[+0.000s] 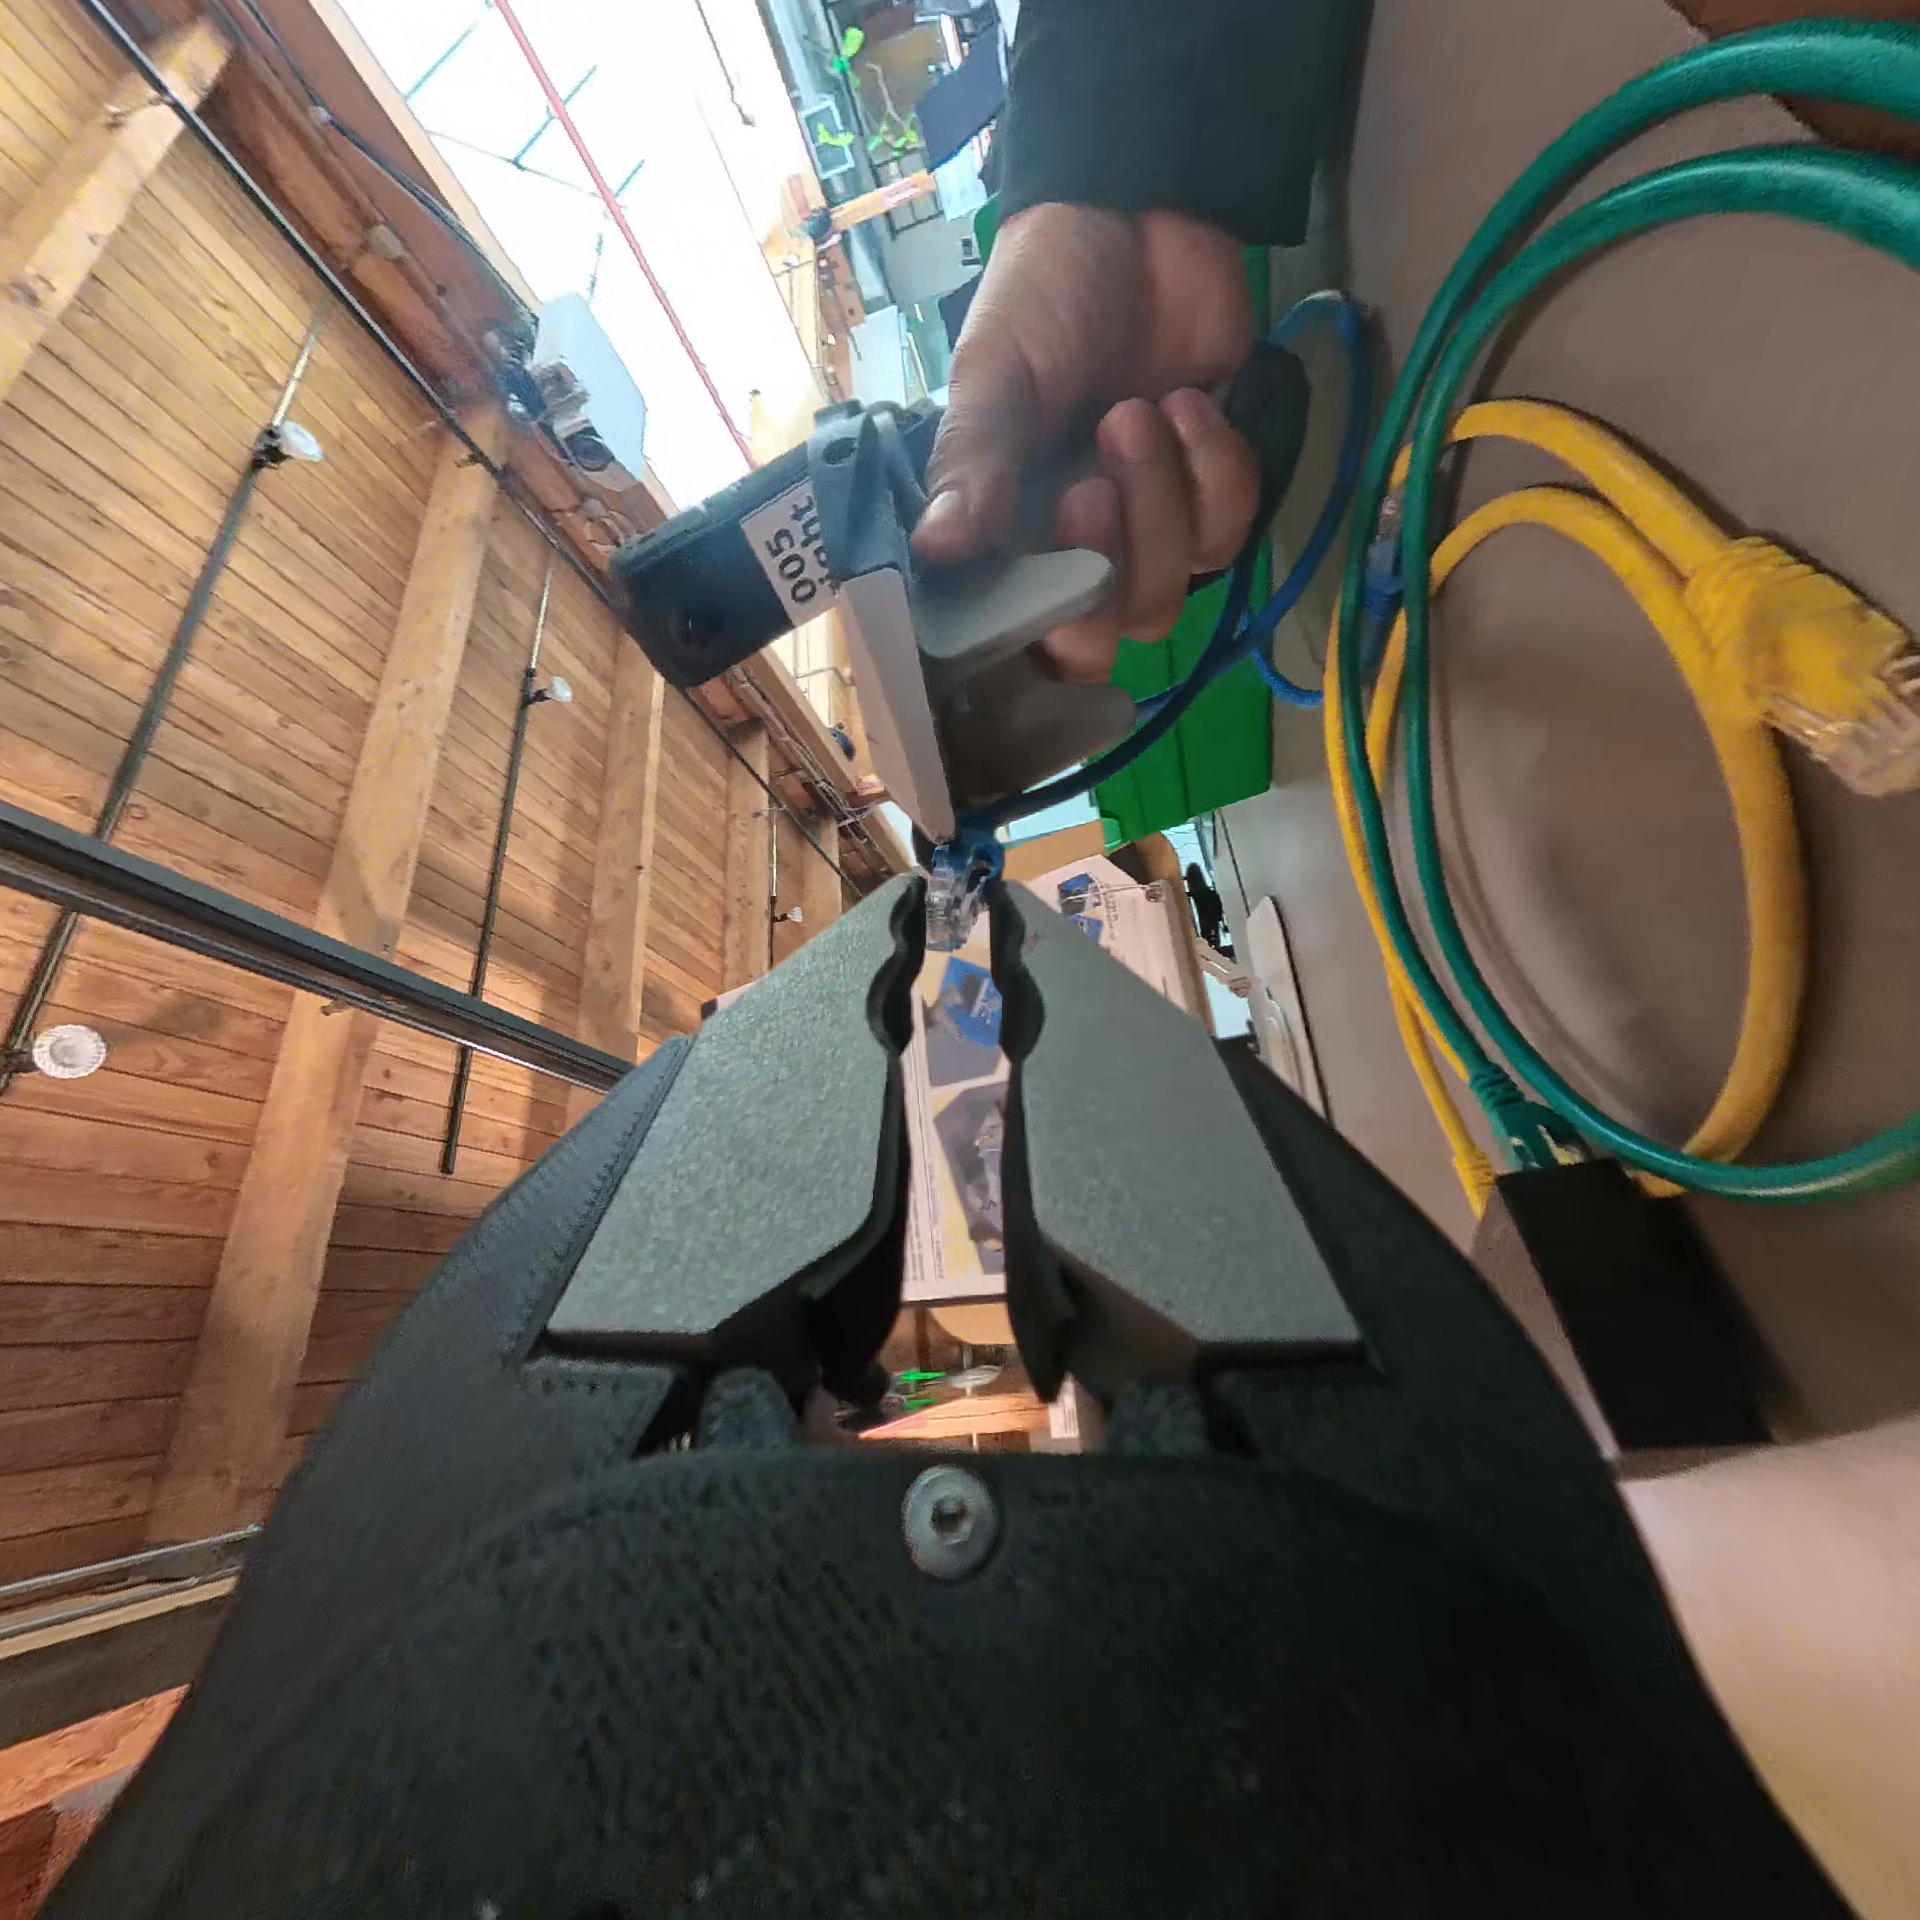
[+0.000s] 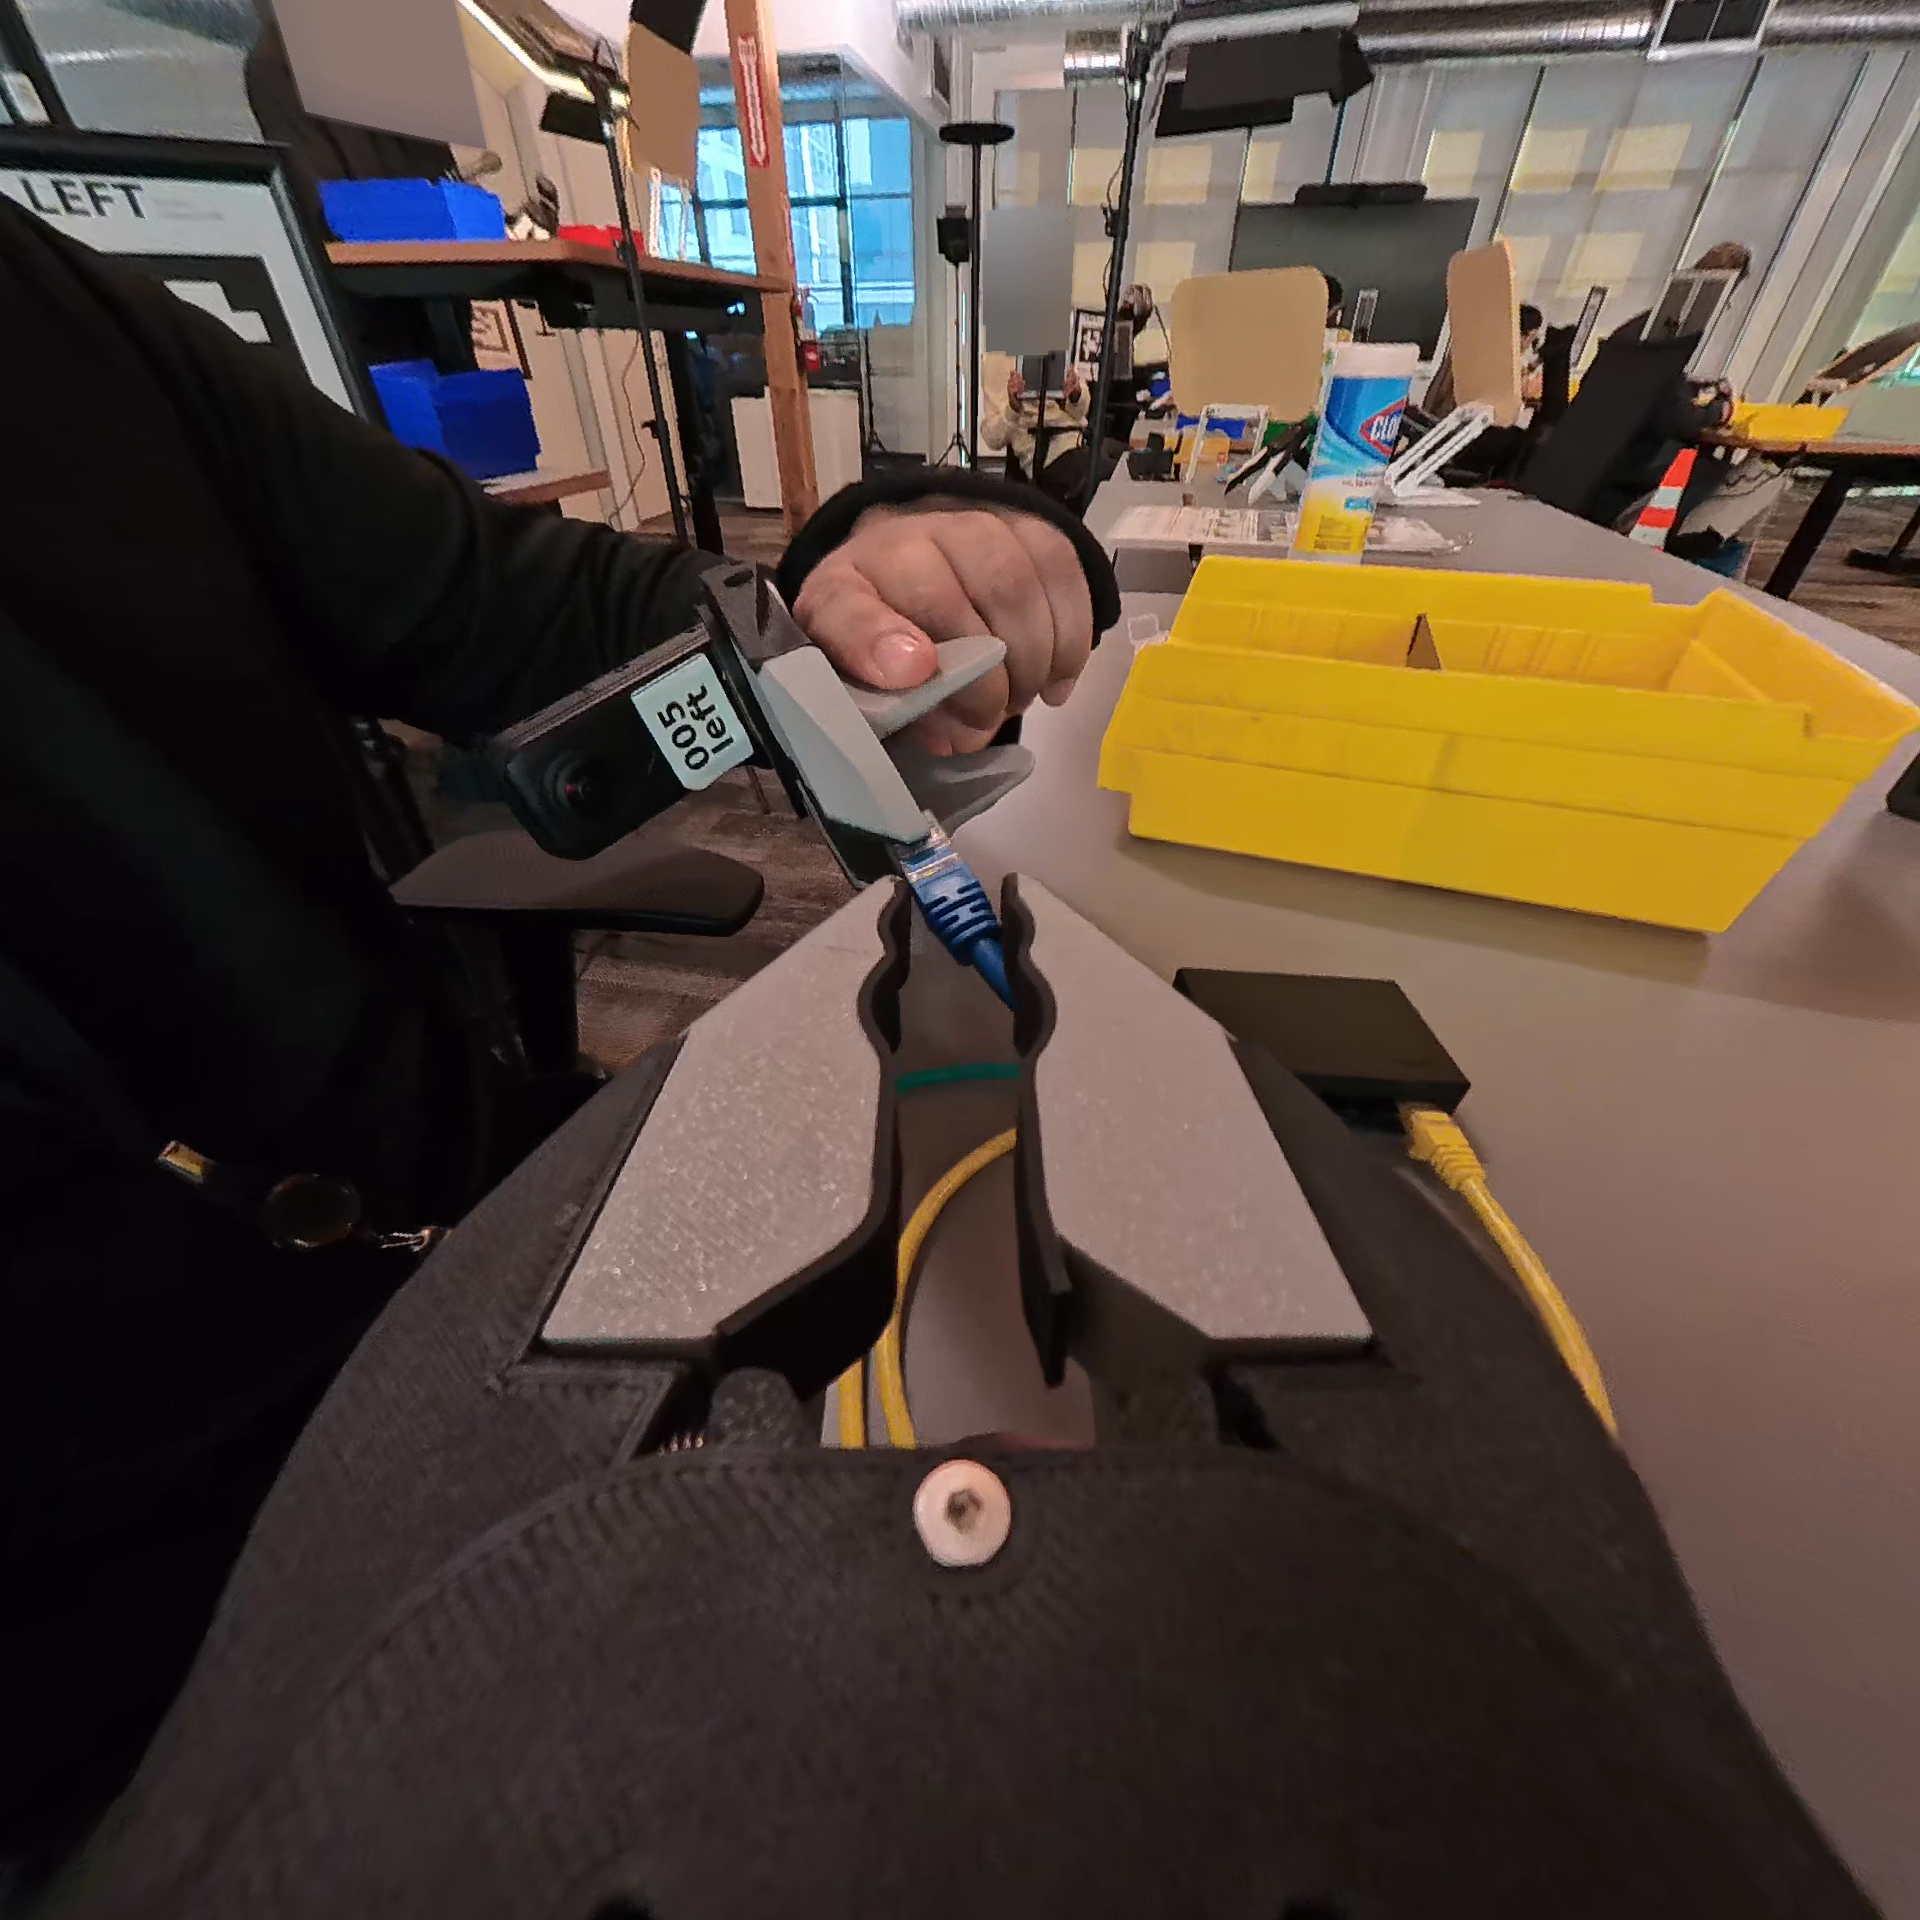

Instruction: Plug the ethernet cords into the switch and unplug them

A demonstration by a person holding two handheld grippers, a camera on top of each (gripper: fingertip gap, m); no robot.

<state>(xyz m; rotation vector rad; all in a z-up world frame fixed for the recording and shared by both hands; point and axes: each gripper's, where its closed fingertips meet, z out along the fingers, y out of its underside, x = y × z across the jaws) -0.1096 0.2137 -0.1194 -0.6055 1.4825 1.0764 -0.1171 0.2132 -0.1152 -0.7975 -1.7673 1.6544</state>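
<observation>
My left gripper (image 1: 958, 902) is shut on the clear plug (image 1: 954, 904) of a blue ethernet cord, held up in the air. My right gripper (image 2: 954, 902) is closed around the same cord's blue boot (image 2: 951, 904), just behind the plug, and faces the left gripper tip to tip. The blue cord (image 1: 1288, 582) trails down to the table. The black switch (image 2: 1320, 1029) lies on the table (image 2: 1714, 1247) below. A yellow cord (image 2: 1439, 1143) and a green cord (image 1: 1527, 1127) are plugged into it. The yellow cord's other plug (image 1: 1849, 717) lies loose.
A yellow bin (image 2: 1455, 810) stands on the table beyond the switch, with a wipes canister (image 2: 1351, 447) behind it. A green bin (image 1: 1184, 748) sits near the blue cord. The green and yellow cords lie in loops beside the switch (image 1: 1621, 1288). The grippers are tip to tip, or close to it. Both grippers' tips are roughly 15 cm from the switch (image 1: 1621, 1288).
</observation>
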